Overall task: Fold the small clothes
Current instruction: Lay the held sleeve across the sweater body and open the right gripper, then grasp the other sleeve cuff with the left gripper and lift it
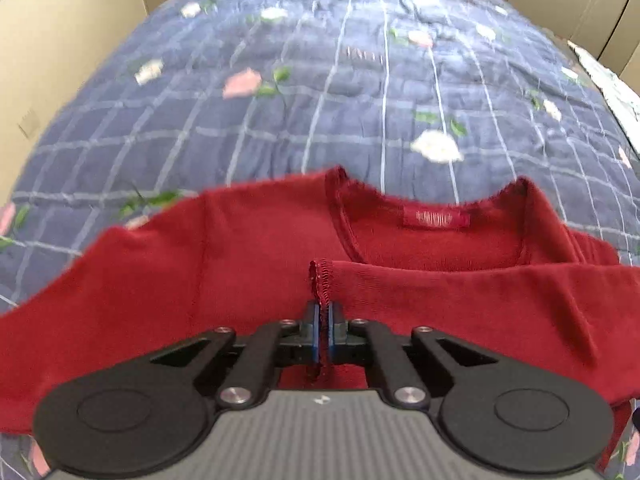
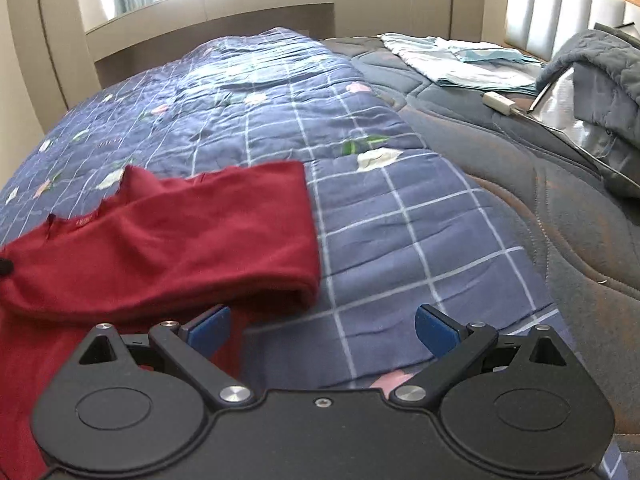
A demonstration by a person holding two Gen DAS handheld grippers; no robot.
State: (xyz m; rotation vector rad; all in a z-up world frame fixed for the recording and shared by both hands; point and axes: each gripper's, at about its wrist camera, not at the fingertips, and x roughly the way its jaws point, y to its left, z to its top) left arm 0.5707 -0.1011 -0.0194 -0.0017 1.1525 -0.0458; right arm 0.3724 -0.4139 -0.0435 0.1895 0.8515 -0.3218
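Note:
A small red knit sweater (image 1: 256,248) lies on the blue checked quilt (image 1: 320,92), its neckline and label (image 1: 436,218) facing me. One sleeve is folded across the chest. My left gripper (image 1: 324,312) is shut on the stitched cuff edge (image 1: 320,280) of that sleeve, which stands up between the blue pads. In the right wrist view the same sweater (image 2: 168,240) lies to the left, its folded side edge toward me. My right gripper (image 2: 322,326) stands open over the quilt (image 2: 380,240), just right of the sweater, nothing between its fingers.
A grey padded mattress (image 2: 540,208) runs along the right of the quilt. On it lie a folded pale blue cloth (image 2: 472,66), a small white device (image 2: 498,102) and a grey blanket (image 2: 600,76). Beige walls and cabinets surround the bed.

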